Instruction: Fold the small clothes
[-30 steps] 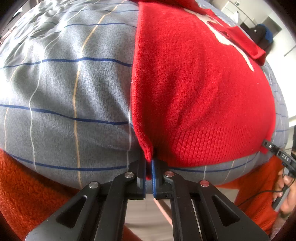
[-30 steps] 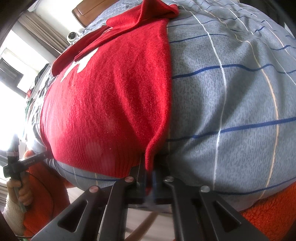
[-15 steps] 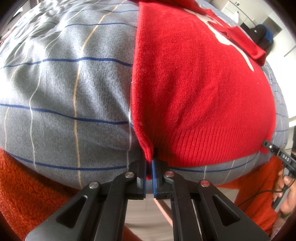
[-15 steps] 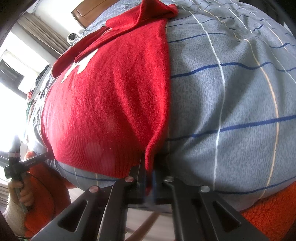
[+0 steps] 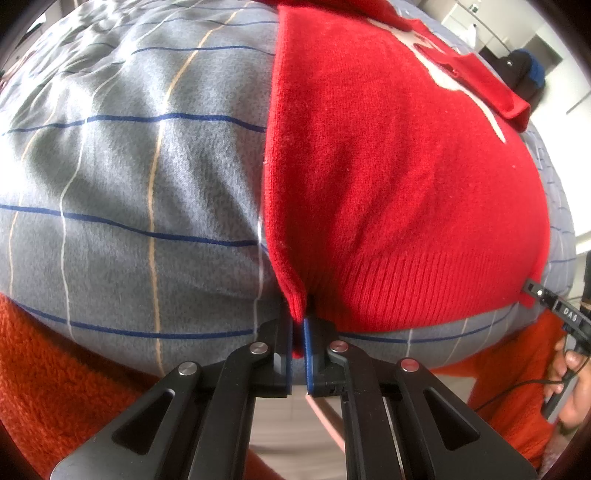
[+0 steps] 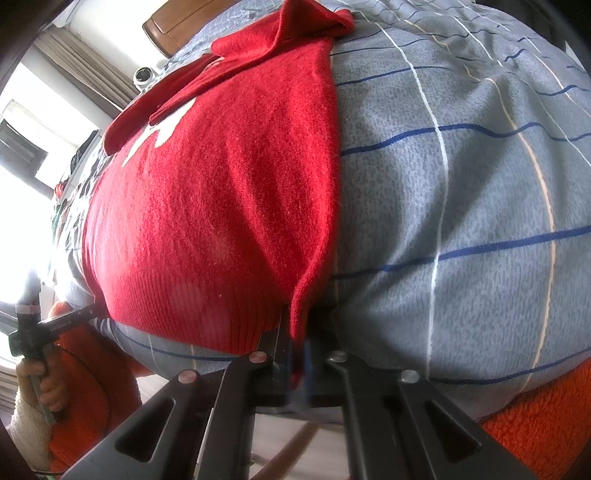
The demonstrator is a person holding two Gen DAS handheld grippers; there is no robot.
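Note:
A small red knit sweater [image 5: 399,177] with a white pattern lies flat on a grey checked bed cover [image 5: 129,177], its ribbed hem toward me. My left gripper [image 5: 298,325] is shut on the hem's left corner. In the right wrist view the same red sweater [image 6: 221,206] lies on the bed cover [image 6: 461,206]. My right gripper [image 6: 297,332] is shut on the hem's right corner, which is pinched into a raised fold. Each gripper shows small at the far hem corner in the other's view.
An orange fleece blanket [image 5: 55,369] hangs below the bed's near edge, also seen in the right wrist view [image 6: 535,424]. A wooden headboard [image 6: 177,26] and curtains stand at the far end. A dark bag [image 5: 528,70] sits beyond the bed.

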